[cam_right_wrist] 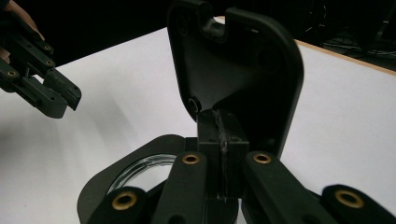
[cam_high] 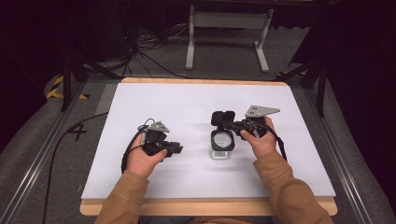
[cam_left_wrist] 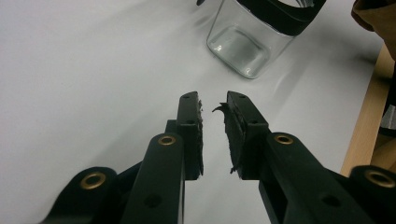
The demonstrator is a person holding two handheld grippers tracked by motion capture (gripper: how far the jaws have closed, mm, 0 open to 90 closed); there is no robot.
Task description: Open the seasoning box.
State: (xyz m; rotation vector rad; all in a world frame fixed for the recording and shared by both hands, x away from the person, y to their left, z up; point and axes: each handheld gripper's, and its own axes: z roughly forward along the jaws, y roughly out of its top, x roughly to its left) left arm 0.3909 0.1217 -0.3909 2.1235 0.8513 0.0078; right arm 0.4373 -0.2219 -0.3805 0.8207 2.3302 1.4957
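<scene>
A square clear glass jar (cam_high: 222,151) (cam_left_wrist: 247,44) with a black collar stands on the white table top (cam_high: 177,100), right of centre. Its black hinged lid (cam_high: 222,117) (cam_right_wrist: 238,70) is swung up, nearly upright, above the jar's mouth (cam_right_wrist: 140,170). My right gripper (cam_high: 232,124) (cam_right_wrist: 220,128) is shut on the lower edge of that lid, reaching in from the right. Left of the jar and clear of it, my left gripper (cam_high: 176,149) (cam_left_wrist: 214,105) (cam_right_wrist: 63,98) rests low over the table, pointing toward the jar. Its jaws stand a little apart with nothing between them.
The white sheet covers a wooden table whose edge (cam_left_wrist: 366,126) runs close to the jar on the person's side. A metal frame stand (cam_high: 229,21) and cables (cam_high: 144,51) lie on the floor beyond the far edge. Rails (cam_high: 42,154) flank both sides.
</scene>
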